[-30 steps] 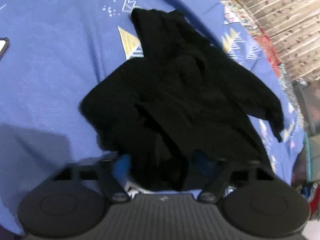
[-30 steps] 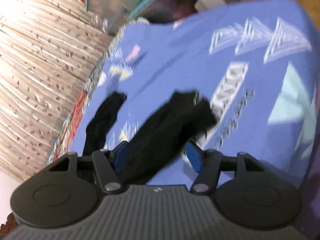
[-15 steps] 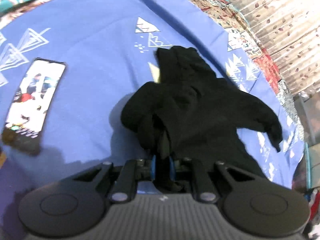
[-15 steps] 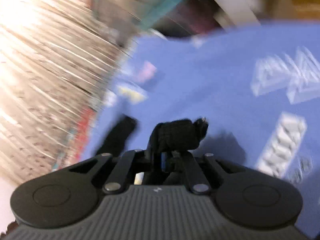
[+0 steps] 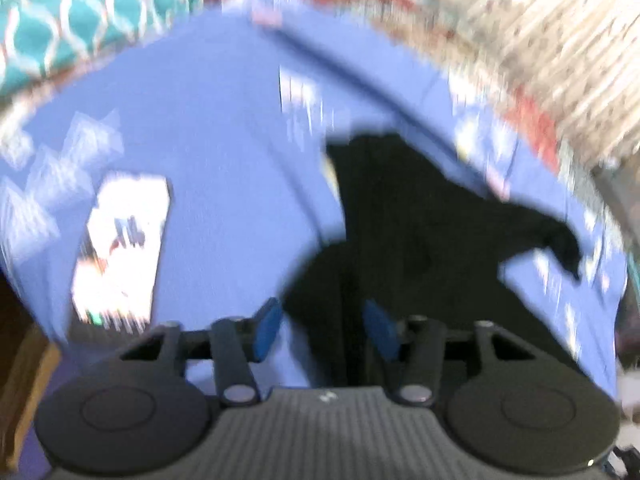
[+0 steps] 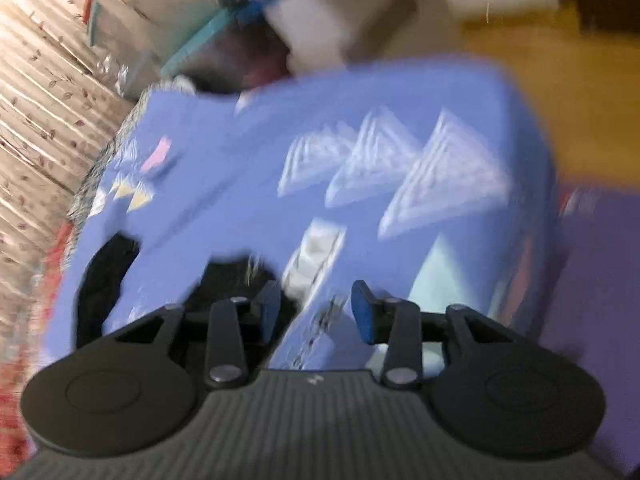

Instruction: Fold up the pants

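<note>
Black pants [image 5: 404, 232] lying loose between left fingers [image 5: 267, 327], beside right fingers [image 6: 269, 309], both pairs opening, released

One black pants [image 5: 404, 216], one phone [image 5: 120, 240], one blue sheet [image 5: 224, 120].

— What's my work surface here?

— A bed under a blue sheet [image 5: 224, 128] printed with pale triangles. I see the same sheet [image 6: 248, 184] in my right wrist view, reaching a far corner.

— And what lies on it?

— Black pants [image 5: 400, 220], bunched, one leg trailing off to the right. In the right wrist view the pants [image 6: 100, 276] show as two dark strips at lower left.

— Anything else?

— A phone [image 5: 124, 244], screen lit, flat on the sheet well left of the pants. It's blurred.
</note>
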